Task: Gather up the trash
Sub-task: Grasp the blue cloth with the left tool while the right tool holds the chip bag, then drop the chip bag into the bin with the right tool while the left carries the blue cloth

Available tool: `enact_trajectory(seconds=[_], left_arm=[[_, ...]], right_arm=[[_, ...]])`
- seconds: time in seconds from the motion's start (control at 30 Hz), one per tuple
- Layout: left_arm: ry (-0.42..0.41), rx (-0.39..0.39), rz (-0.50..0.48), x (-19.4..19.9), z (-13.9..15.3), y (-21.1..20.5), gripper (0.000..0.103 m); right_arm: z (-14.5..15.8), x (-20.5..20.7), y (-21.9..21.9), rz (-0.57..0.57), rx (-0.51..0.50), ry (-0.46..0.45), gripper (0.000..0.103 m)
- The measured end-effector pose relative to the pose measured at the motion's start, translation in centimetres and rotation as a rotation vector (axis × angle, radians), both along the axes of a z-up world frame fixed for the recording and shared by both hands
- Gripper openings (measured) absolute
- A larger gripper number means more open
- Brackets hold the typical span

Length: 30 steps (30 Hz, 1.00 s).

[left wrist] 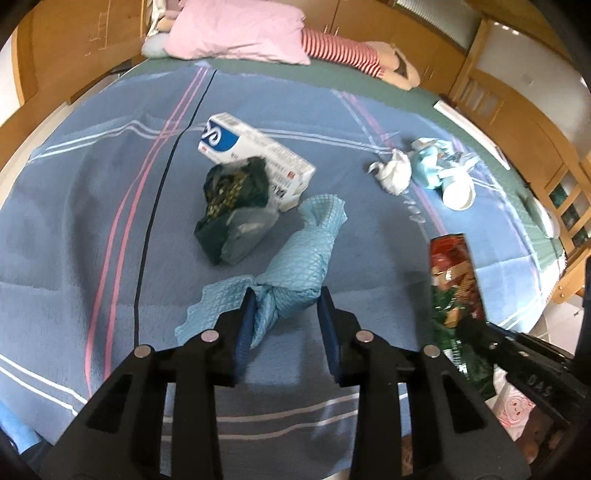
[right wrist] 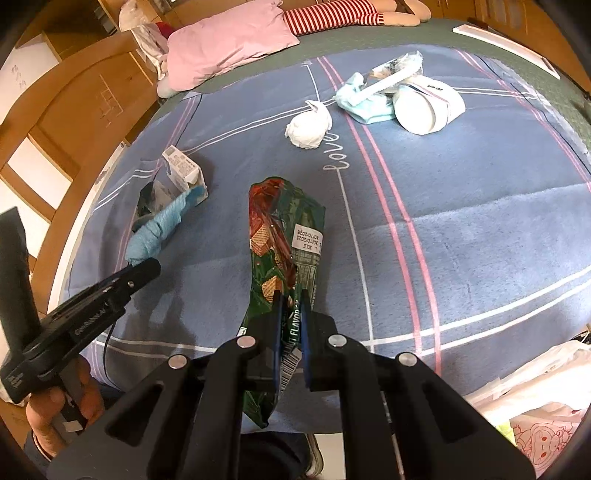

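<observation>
Bed covered by a blue blanket [left wrist: 92, 206] with pink and white stripes; trash scattered across it. Left gripper [left wrist: 286, 306] angled down over the near part of the blanket, its blue pads on either side of a twisted light-blue cloth [left wrist: 295, 258]; the left pad touches the pinched waist of the cloth, the right pad sits at the bulge beside it, and whether the pads actually press I cannot tell. No earlier view to compare. Just beyond the cloth, toward the middle of the blanket: a dark green crumpled wrapper [left wrist: 229, 199] lying against a white carton with blue print [left wrist: 255, 147]. Right gripper [right wrist: 290, 299] is clamped narrow on a green and red snack bag [right wrist: 286, 236], which hangs lifted above the near edge of the bed. Toward the far right part of the blanket: a white wad of tissue [right wrist: 310, 125], a pale blue crumpled wrapper [right wrist: 364, 105] and a white paper cup on its side [right wrist: 424, 107], the last two touching. Pink pillow [right wrist: 229, 44] and a striped doll [right wrist: 332, 14] at the head end. A hand [right wrist: 59, 410] grips the left tool's handle at the near left edge.
</observation>
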<state>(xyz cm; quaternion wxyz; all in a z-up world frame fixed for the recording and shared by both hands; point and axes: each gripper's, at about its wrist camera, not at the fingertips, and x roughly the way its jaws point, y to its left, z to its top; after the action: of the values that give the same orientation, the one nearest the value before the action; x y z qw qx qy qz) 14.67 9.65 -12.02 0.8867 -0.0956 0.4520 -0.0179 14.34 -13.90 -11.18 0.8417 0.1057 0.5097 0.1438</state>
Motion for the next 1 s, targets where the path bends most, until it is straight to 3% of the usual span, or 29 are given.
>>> enact_trajectory(seconds=[0.27, 0.53, 0.77, 1.0], left_arm=[[-0.046, -0.005, -0.025, -0.1, 0.8, -0.9, 0.034], [-0.110, -0.029, -0.016, -1.6, 1.8, -0.6, 0.034], [-0.117, -0.024, 0.021, -2.3, 1.8, -0.5, 0.033], [-0.131, -0.008, -0.007, -3.9, 1.9, -2.0, 0.033]], right_arm=[[1.1, -0.8, -0.2, 0.019, -0.004, -0.053, 0.010], [1.3, -1.6, -1.2, 0.010, 0.001, -0.042, 0.010], [4.1, -4.0, -4.0, 0.015, 0.047, -0.120, 0.010], [6.5, -9.5, -8.5, 0.029, -0.059, -0.174, 0.010]])
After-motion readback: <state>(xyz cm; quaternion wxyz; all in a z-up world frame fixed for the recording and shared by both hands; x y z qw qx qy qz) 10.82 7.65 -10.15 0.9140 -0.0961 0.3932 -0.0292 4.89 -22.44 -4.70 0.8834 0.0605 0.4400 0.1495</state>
